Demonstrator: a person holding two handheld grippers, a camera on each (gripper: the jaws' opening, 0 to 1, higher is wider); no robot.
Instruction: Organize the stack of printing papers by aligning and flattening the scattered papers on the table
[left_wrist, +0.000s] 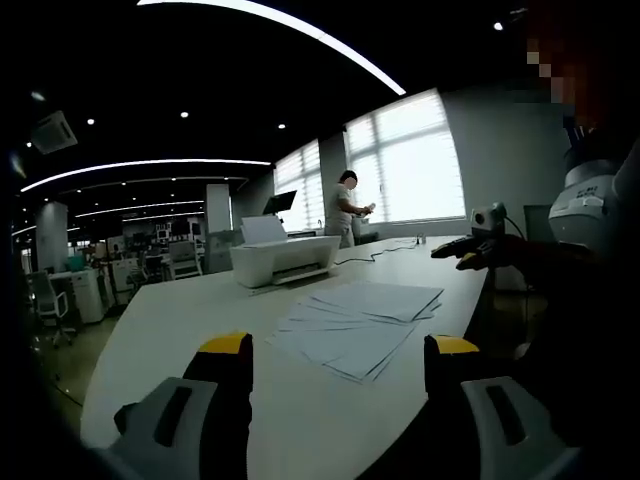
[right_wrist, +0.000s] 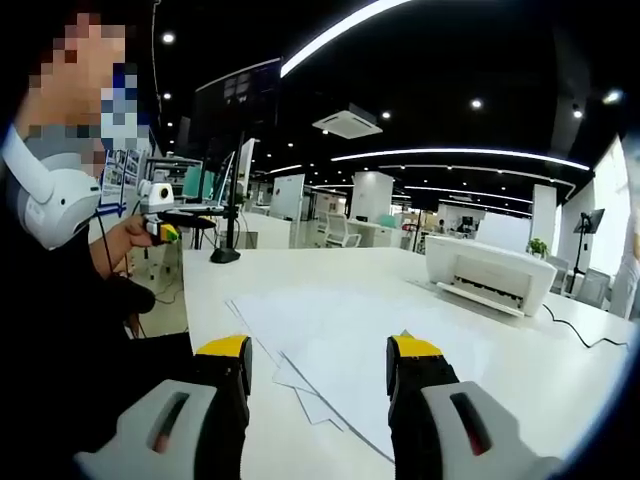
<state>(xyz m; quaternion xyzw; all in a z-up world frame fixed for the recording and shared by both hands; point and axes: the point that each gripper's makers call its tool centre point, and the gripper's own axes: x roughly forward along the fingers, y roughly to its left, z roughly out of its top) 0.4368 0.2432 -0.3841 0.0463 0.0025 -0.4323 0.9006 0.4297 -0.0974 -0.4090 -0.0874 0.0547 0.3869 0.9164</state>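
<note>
Several white printing papers (left_wrist: 360, 318) lie fanned out and overlapping on the long white table (left_wrist: 180, 340), near its right edge. My left gripper (left_wrist: 340, 350) hovers open above the table, short of the sheets, with nothing between its yellow-tipped jaws. The right gripper (left_wrist: 472, 255) shows further off at the right, held over the table edge. In the right gripper view the papers (right_wrist: 350, 335) spread out just ahead of my right gripper (right_wrist: 320, 352), which is open and empty. The left gripper (right_wrist: 163, 230) appears at the far left in a hand.
A white printer (left_wrist: 285, 260) stands on the table beyond the papers, also seen as the printer (right_wrist: 487, 272) with a black cable (right_wrist: 585, 335). A stand with a black base (right_wrist: 224, 255) sits on the far corner. A person (left_wrist: 345, 205) stands by the windows.
</note>
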